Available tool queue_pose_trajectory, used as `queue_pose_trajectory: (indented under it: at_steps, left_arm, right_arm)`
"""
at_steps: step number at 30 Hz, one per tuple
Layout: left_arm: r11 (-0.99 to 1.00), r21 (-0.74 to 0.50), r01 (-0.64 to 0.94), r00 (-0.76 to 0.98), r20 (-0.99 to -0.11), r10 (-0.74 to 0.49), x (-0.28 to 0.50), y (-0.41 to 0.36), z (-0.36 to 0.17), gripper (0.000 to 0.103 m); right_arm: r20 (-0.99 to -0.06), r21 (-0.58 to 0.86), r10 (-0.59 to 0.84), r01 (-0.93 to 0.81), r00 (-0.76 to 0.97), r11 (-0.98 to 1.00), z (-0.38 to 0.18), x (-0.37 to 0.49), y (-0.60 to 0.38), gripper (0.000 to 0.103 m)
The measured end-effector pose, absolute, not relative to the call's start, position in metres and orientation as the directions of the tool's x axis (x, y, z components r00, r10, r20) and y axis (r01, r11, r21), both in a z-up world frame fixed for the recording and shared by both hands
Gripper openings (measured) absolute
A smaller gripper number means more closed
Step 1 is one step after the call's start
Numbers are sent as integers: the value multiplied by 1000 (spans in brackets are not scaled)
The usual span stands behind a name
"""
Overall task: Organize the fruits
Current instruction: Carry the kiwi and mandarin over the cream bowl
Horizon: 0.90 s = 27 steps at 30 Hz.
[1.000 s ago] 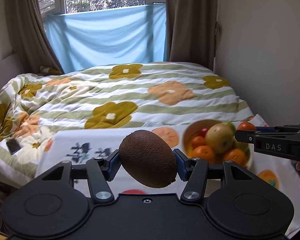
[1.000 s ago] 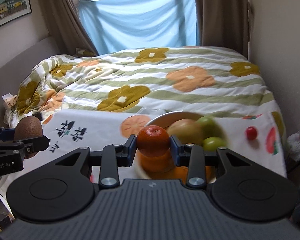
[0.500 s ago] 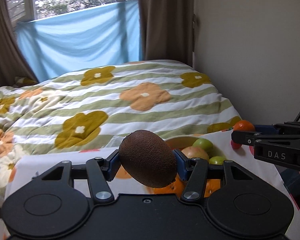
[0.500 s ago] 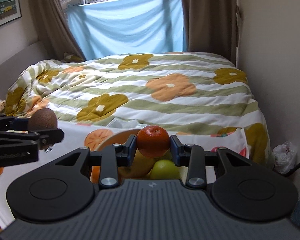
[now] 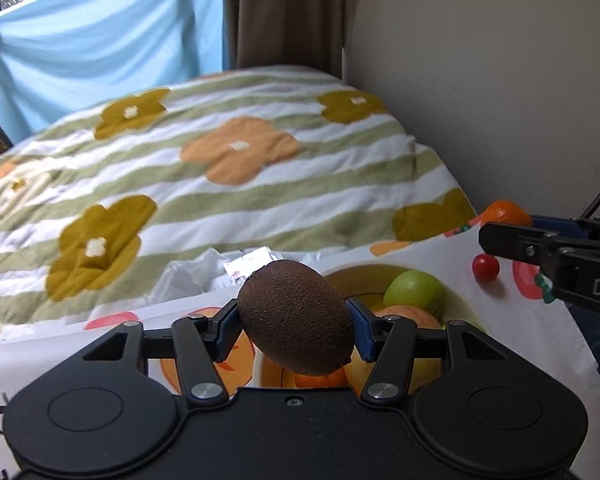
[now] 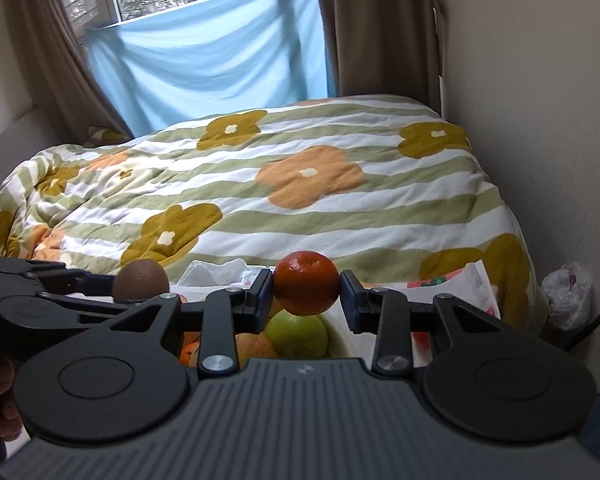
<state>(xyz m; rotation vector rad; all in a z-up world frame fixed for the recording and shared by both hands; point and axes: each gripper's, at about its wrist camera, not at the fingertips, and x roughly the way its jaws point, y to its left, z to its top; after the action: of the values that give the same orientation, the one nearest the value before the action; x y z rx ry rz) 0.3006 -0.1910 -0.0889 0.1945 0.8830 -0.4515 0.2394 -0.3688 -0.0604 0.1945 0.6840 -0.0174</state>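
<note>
My left gripper (image 5: pixel 296 326) is shut on a brown kiwi (image 5: pixel 296 316) and holds it above the near edge of a fruit bowl (image 5: pixel 352 276). The bowl holds a green apple (image 5: pixel 414 290), a yellowish apple (image 5: pixel 408 316) and oranges (image 5: pixel 320 380). My right gripper (image 6: pixel 306 292) is shut on a tangerine (image 6: pixel 306 282) above the same bowl (image 6: pixel 340 336), over a green apple (image 6: pixel 298 334). The kiwi (image 6: pixel 140 280) also shows at the left of the right wrist view. The tangerine (image 5: pixel 504 212) shows at the right of the left wrist view.
The bowl stands on a fruit-print white cloth (image 5: pixel 516 312) with a small red cherry tomato (image 5: pixel 485 267) on it. Behind lies a bed with a flowered striped quilt (image 6: pixel 300 184). A beige wall (image 6: pixel 540 120) is at the right, a white plastic bag (image 6: pixel 568 292) below it.
Both grippers have moved forward and to the right with their fruit, closer over the bowl. The bowl now sits lower and nearer in both views.
</note>
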Motion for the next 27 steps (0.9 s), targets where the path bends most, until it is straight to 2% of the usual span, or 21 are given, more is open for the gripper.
queue_pose_trajectory:
  at_steps: [12, 13, 15, 16, 22, 27]
  left_arm:
    - [863, -97, 497, 447, -823, -350, 328, -192, -112, 61]
    - [861, -101, 498, 449, -820, -356, 329, -192, -112, 63]
    - [857, -116, 503, 458, -805, -378, 329, -189, -108, 80]
    - [856, -121, 503, 465, -797, -386, 329, -188, -106, 84]
    - [863, -134, 487, 488, -777, -396, 327, -173, -95, 85]
    - [886, -71, 458, 557, -754, -348, 314, -153, -82, 87]
  right_arm:
    - [-661, 184, 10, 148, 750, 972, -72, 259, -366, 51]
    - [-662, 182, 9, 149, 750, 972, -73, 260, -365, 51]
    - [-664, 181, 9, 150, 748, 972, -72, 263, -363, 51]
    - [-664, 181, 10, 148, 748, 972, -72, 263, -363, 51]
    - [-668, 173, 24, 124, 744, 977, -72, 273, -354, 51]
    - [-669, 169, 46, 92, 742, 981, -71, 284, -344, 51]
